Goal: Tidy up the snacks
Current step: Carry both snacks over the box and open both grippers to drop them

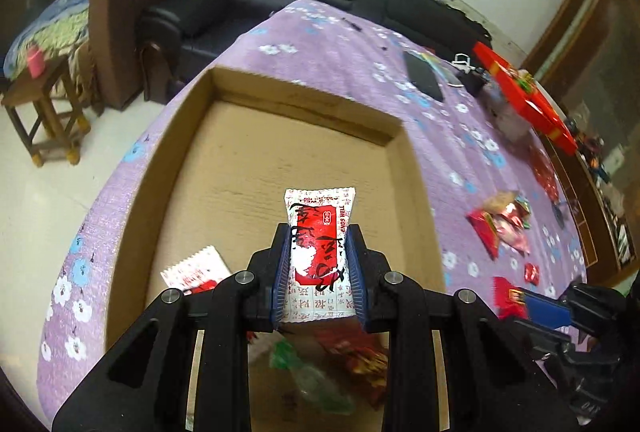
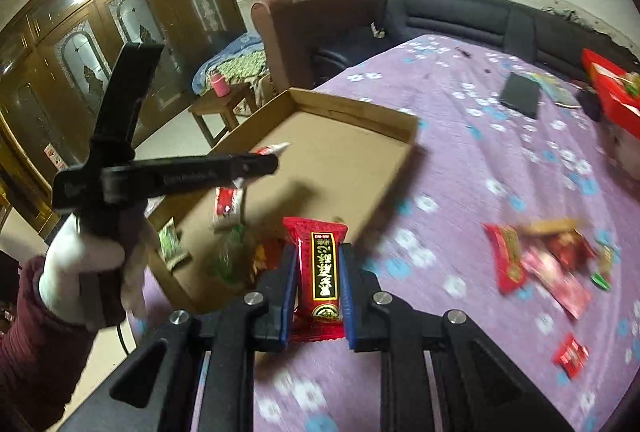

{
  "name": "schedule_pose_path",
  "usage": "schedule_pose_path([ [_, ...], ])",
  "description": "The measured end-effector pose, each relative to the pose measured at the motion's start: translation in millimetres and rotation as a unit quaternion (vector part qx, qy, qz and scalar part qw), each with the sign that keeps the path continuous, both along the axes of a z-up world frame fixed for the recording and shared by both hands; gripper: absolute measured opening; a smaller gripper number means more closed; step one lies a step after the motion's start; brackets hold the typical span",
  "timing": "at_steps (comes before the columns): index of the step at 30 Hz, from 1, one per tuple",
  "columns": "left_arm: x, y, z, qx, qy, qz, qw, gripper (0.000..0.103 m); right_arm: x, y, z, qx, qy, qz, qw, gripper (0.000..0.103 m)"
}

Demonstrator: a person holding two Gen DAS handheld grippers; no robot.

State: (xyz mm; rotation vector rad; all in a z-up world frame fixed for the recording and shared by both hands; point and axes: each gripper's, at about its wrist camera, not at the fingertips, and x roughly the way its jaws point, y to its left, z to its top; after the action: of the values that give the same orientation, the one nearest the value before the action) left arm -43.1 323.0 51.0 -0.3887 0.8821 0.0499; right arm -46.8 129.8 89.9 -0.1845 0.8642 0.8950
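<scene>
Left tongs (image 1: pixel 318 274) pinching white packet (image 1: pixel 318 232) above box (image 1: pixel 416 168); right tongs (image 2: pixel 318 292) clamping red packet (image 2: pixel 318 264) beside box. Probably light, crinkly, slippery, crushable; best gripped gently mid-body.

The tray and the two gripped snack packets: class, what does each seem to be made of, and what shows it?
Tray: plain brown cardboard, matte, with raw cut edges. White-and-red packet in the left gripper: probably thin plastic film, crimped at its end. Red packet in the right gripper: glossy film, likely plastic, catching light.
</scene>
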Motion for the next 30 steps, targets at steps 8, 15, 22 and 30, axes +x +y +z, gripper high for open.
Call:
schedule_pose_path([
  [8,8,26,-18,-0.042,0.020,0.013,0.9988,0.027,25,60,-30,-0.029,0.028,0.012,0.999,0.024],
  [15,2,32,-13,-0.057,0.017,0.018,0.9981,0.029,31,57,-32,-0.008,0.029,-0.007,1.000,0.038],
  [22,-11,33,1,-0.090,0.006,0.032,0.9954,0.029,18,11,-9,0.018,0.003,-0.041,0.999,0.042],
  [30,-36,-11,35,-0.153,-0.078,-0.030,0.9847,0.029,-5,-70,15,0.038,-0.063,-0.107,0.991,0.058],
])
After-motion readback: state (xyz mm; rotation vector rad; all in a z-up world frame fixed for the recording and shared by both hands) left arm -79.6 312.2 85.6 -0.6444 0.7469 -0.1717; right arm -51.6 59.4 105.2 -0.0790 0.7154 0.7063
